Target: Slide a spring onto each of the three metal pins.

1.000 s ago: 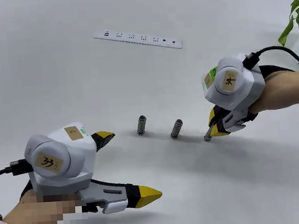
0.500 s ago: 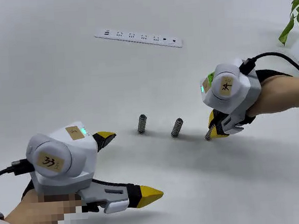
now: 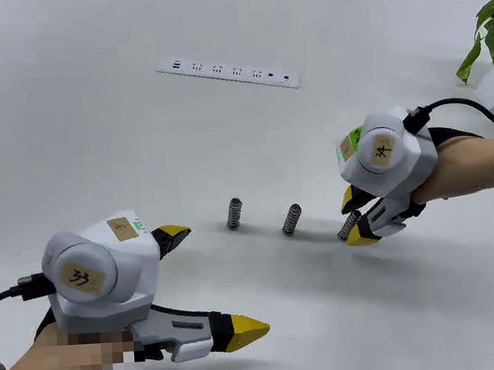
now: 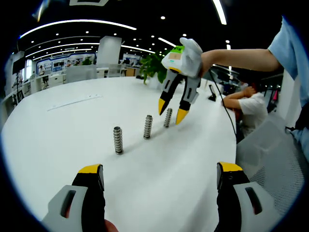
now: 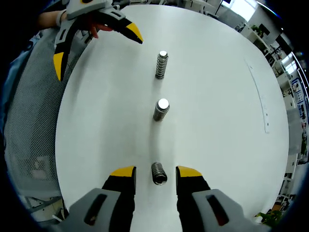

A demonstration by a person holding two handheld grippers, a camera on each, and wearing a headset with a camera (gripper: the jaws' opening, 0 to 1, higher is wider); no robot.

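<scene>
Right tongs (image 5: pixel 156 171) have parted since a second ago and now straddle the near spring (image 3: pixel 348 225), a gap on each side. Back straight off so neither jaw tips it. Beyond them stand the middle spring (image 5: pixel 161 110) and far spring (image 5: pixel 161 65), already on pins. Left tongs (image 4: pixel 160 168) gape idle, well apart. A power strip (image 3: pixel 227 70) lies farther off; nothing obstructs.

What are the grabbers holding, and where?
Nothing. The right gripper is open around the end spring, with gaps either side; the left gripper is open and empty.
</scene>
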